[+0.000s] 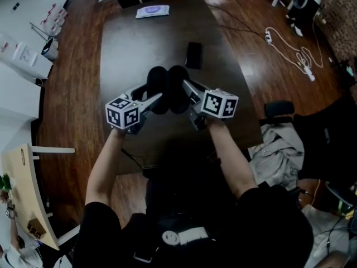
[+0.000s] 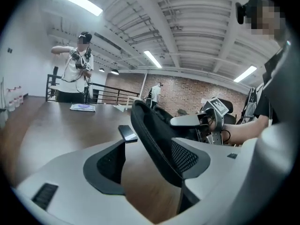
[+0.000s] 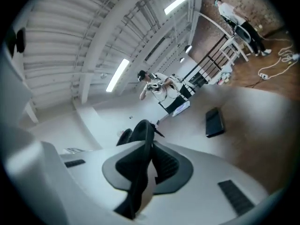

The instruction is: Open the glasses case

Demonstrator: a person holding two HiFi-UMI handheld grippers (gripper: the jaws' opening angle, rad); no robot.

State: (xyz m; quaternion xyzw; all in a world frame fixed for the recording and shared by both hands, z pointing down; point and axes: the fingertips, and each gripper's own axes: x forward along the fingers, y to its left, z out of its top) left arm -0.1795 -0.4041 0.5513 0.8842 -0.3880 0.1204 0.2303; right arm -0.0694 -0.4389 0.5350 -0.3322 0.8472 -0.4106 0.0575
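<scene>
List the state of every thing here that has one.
glasses case, open, halves spread, held off the table
left tongs, open, one case half between them
right tongs, shut on the case's other half
phone, lying flat on the table, screen dark

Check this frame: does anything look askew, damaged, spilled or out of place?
Nothing stands out. The glasses case is open above the table, its rim pinched by the right gripper; the phone lies flat, nothing spilled.
</scene>
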